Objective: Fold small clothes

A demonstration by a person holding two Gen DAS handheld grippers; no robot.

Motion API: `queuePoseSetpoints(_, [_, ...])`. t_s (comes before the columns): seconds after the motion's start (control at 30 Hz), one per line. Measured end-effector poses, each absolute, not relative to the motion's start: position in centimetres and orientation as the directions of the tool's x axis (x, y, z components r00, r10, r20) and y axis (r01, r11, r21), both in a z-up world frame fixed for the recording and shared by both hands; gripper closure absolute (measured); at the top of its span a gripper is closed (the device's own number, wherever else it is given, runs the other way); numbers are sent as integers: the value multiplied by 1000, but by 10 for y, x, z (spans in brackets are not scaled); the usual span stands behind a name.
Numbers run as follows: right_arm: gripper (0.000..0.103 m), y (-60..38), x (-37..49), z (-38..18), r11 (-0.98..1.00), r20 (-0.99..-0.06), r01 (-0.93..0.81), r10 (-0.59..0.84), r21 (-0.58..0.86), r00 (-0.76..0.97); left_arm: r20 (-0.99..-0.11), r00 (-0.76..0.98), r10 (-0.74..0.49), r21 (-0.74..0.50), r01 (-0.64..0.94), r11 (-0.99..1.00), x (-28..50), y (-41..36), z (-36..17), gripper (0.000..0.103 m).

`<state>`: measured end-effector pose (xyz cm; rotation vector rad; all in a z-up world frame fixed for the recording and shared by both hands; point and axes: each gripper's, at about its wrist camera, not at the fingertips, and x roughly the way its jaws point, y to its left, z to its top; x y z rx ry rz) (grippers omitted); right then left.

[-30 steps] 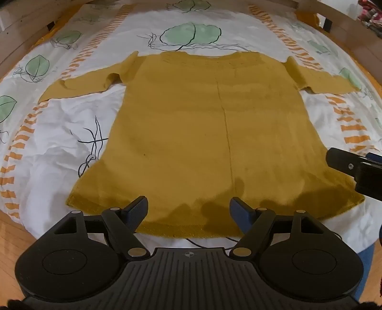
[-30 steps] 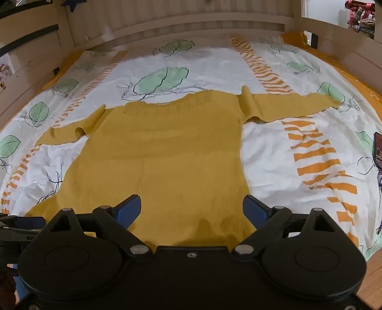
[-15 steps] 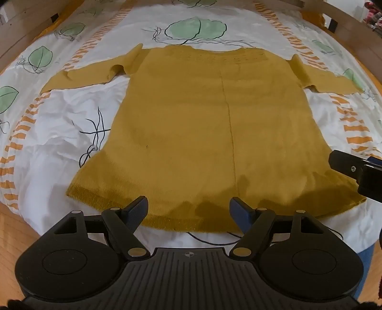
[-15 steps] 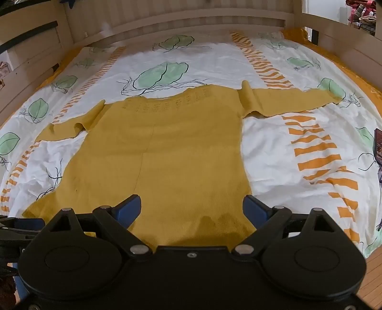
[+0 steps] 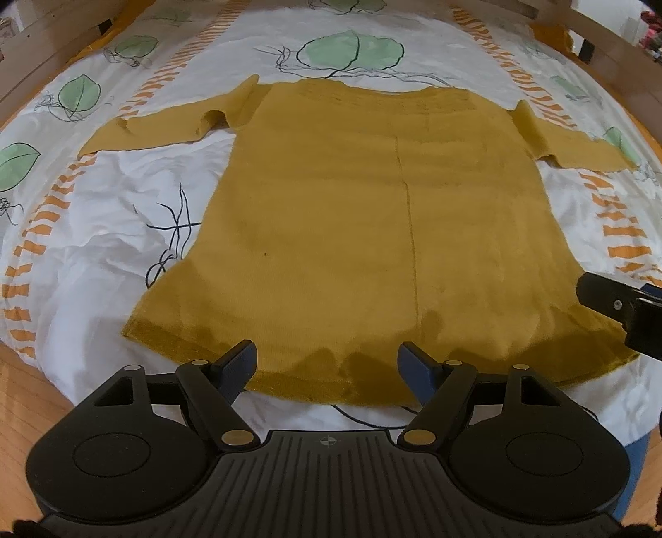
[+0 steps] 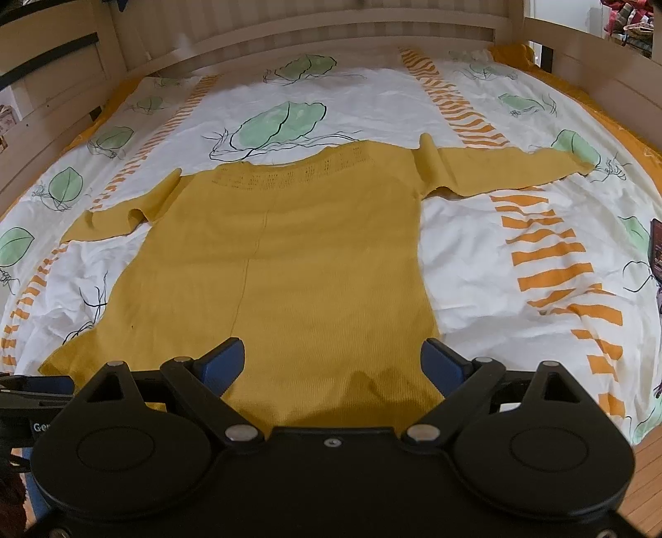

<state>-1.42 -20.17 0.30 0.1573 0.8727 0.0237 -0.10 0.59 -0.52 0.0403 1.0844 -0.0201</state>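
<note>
So there's a mustard-yellow knit sweater point(image 5: 372, 231) spread flat on a bed, on a white duvet point(image 5: 103, 256) with green leaves and orange stripes. It's laid lengthwise away from the cameras: neckline point(image 6: 289, 174) at the far end toward the wooden headboard point(image 6: 289, 37), hem point(image 5: 331, 389) at the near edge. Both sleeves stick straight out sideways, so the whole thing makes a T shape, with a seam line running down the middle of the body.

The left hand-held gripper point(image 5: 327, 368) hangs over the hem, roughly mid-width, tilted down at it. Its blue fingers are spread wide with nothing pinched between them, just fabric showing underneath in the gap. I can't tell if the tips actually touch the knit.

The right hand-held gripper point(image 6: 333, 366) is the same deal: splayed wide, nothing gripped, sitting over the hem nearer the sweater's right corner. In the left camera it pokes in at the right edge, just beside that corner.
</note>
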Motion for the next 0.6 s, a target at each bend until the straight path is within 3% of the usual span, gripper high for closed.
queuePoseSetpoints(0.6, [10, -199, -9, 2, 989, -767, 34, 92, 146, 635, -883, 469, 16, 28, 20, 999, 2, 8, -5, 29])
